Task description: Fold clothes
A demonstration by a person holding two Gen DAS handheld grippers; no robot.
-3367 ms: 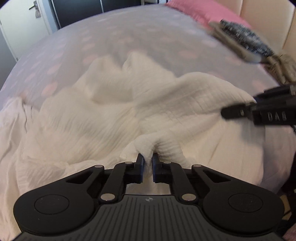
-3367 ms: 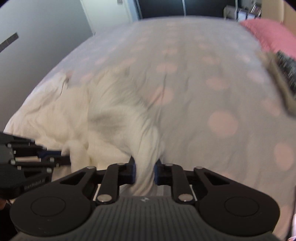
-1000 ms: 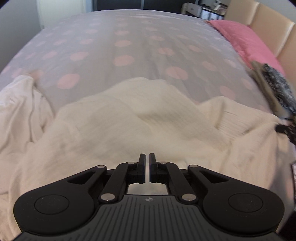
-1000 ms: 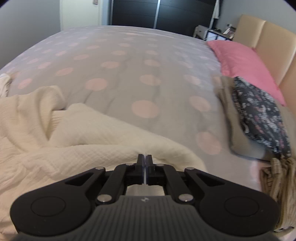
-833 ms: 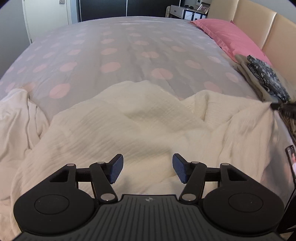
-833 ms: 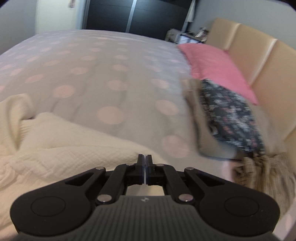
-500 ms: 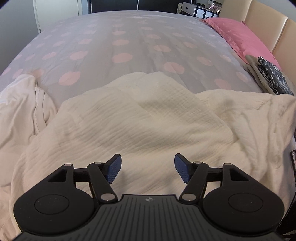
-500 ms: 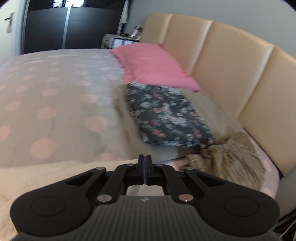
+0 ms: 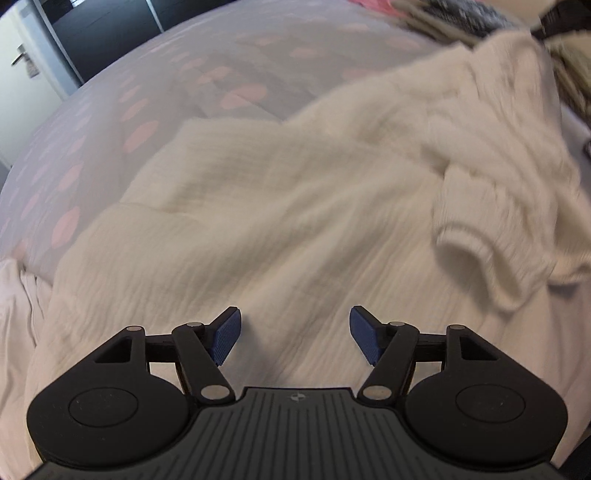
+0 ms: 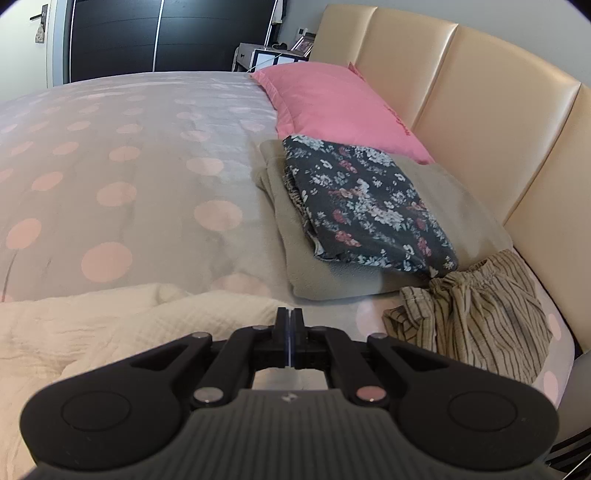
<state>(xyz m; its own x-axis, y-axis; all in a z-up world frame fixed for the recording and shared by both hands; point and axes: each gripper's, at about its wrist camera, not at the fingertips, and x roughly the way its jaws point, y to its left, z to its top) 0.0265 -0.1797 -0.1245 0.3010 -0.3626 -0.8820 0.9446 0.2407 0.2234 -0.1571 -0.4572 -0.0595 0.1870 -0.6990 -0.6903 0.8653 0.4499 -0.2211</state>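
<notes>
A cream crinkled garment (image 9: 295, 221) lies spread on the bed, blurred by motion in the left wrist view. My left gripper (image 9: 295, 332) hovers low over its near part, open, blue pads wide apart with only cloth below them. A ribbed sleeve cuff (image 9: 469, 251) curls up at the right. The garment's far right corner rises toward my right gripper (image 9: 557, 18). In the right wrist view my right gripper (image 10: 290, 317) is shut, and the cream garment (image 10: 92, 332) trails off to the left from under its fingertips.
The bed has a grey duvet with pink dots (image 10: 147, 184) and a pink pillow (image 10: 332, 107) against a beige headboard (image 10: 498, 129). A folded floral garment (image 10: 362, 199) sits on a folded beige one. A crumpled striped garment (image 10: 480, 314) lies beside them. White cloth (image 9: 14, 295) lies at the left.
My left gripper let go of the cream garment, opened wide, then dropped lower and rolled. The right gripper, still shut, swung toward the headboard side, pulling the garment's corner with it.
</notes>
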